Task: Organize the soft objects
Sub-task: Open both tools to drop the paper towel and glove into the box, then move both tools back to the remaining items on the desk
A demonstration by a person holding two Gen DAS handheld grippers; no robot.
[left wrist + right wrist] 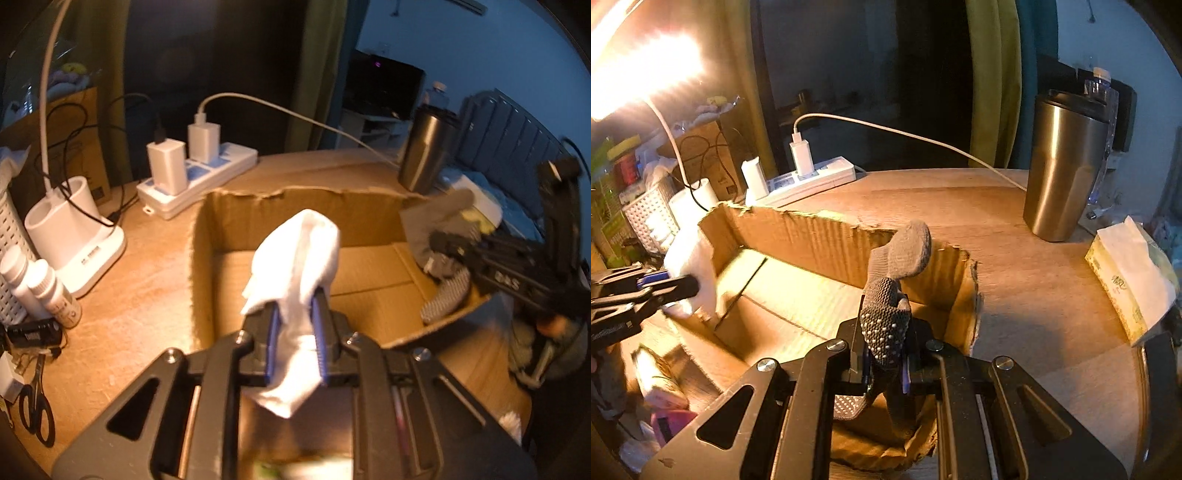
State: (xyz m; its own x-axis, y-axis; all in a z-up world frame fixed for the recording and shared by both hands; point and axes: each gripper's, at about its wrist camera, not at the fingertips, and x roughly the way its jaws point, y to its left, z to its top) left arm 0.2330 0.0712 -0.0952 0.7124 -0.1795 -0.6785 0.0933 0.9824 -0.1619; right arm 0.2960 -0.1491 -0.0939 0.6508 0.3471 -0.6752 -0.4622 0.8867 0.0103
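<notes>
Tumbler (1065,166), power strip (195,177) behind box (369,273); socks clamped.

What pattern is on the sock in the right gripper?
Grey sock with a dark zigzag knit and white grip dots, clearest in the right wrist view, held by the right gripper.

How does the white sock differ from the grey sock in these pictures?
The white sock is plain white, while the grey sock has a zigzag pattern and pale grip dots. The white sock is clamped in the left hand-held gripper, the grey sock in the right hand-held gripper. The white one looks bunched; the grey one stands up with its toe bent over. Both are held above the open cardboard box.
</notes>
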